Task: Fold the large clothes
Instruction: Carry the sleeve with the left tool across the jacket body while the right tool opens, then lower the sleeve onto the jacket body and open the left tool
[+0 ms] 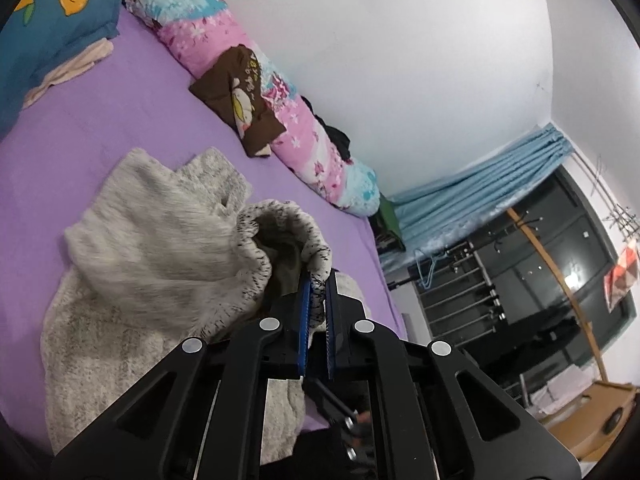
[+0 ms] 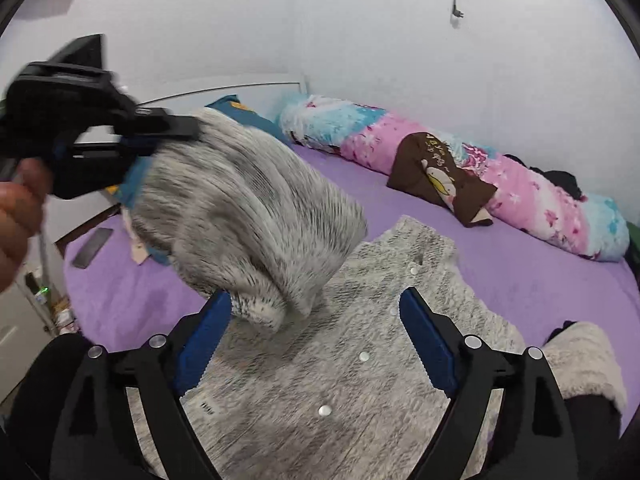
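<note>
A fuzzy grey cardigan (image 2: 320,380) with snap buttons lies spread on the purple bed (image 2: 520,280). In the left wrist view my left gripper (image 1: 318,280) is shut on the edge of the sleeve cuff (image 1: 288,224), whose opening gapes toward the camera. The cardigan's body (image 1: 140,240) lies bunched beyond and below it. The right wrist view shows the left gripper (image 2: 176,136) at upper left holding the sleeve (image 2: 248,208) lifted above the cardigan. My right gripper (image 2: 316,308) stands open just over the cardigan's front, with nothing pressed between its blue pads (image 2: 208,336).
A rolled floral quilt (image 2: 540,192) with a brown cushion (image 2: 436,184) lies along the white wall. A blue lemon pillow (image 1: 60,12) sits at the bed's head, and a phone (image 2: 92,248) lies near the left edge. A hand (image 2: 16,216) holds the left gripper. Beyond the foot hangs a blue curtain (image 1: 480,188).
</note>
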A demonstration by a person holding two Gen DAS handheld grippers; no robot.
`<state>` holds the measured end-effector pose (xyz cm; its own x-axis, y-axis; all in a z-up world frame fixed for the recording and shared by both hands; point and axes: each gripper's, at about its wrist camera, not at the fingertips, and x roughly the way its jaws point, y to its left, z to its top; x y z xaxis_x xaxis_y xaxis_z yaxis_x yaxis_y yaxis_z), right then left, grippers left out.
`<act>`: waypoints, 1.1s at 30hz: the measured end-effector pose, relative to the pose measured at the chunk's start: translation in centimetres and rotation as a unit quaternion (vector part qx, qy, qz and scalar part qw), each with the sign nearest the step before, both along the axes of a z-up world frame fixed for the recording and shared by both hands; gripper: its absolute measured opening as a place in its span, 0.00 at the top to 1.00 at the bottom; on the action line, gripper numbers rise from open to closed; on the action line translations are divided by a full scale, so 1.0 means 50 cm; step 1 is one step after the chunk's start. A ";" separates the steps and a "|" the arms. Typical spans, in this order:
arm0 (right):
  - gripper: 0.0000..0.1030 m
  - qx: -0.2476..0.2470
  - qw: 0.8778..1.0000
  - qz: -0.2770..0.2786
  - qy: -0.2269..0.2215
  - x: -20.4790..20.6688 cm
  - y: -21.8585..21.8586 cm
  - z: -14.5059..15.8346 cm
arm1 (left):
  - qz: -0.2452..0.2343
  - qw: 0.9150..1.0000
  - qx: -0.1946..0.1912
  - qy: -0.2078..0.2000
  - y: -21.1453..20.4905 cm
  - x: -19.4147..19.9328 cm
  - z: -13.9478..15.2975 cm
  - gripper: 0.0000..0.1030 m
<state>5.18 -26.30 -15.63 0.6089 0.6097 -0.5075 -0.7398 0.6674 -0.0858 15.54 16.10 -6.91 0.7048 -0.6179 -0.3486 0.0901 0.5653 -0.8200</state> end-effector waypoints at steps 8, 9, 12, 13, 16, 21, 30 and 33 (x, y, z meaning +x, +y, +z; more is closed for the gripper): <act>0.18 0.084 0.991 -0.008 0.106 -0.016 0.006 0.021 | -0.038 0.999 0.029 0.022 -0.109 0.031 0.009 0.95; 0.18 0.091 0.989 -0.015 0.113 -0.015 0.009 0.018 | -0.043 0.998 0.031 0.026 -0.117 0.033 0.007 0.95; 0.22 0.119 0.984 -0.032 0.130 -0.001 0.005 0.007 | -0.056 0.997 0.041 0.040 -0.145 0.040 0.002 0.95; 0.22 0.125 0.982 -0.039 0.134 0.006 0.000 0.004 | -0.063 0.996 0.038 0.043 -0.154 0.042 0.000 0.95; 0.26 0.158 0.974 -0.047 0.157 0.027 -0.025 -0.007 | -0.075 0.995 0.052 0.047 -0.176 0.047 0.001 0.95; 0.41 0.222 0.947 -0.034 0.228 0.067 -0.061 -0.040 | -0.086 0.993 0.069 0.052 -0.207 0.061 0.000 0.95; 0.60 0.289 0.913 -0.056 0.284 0.133 -0.141 -0.101 | -0.131 0.983 0.110 0.069 -0.312 0.111 -0.022 0.95; 0.66 0.297 0.909 -0.065 0.285 0.164 -0.170 -0.117 | -0.138 0.980 0.122 0.077 -0.331 0.139 -0.027 0.95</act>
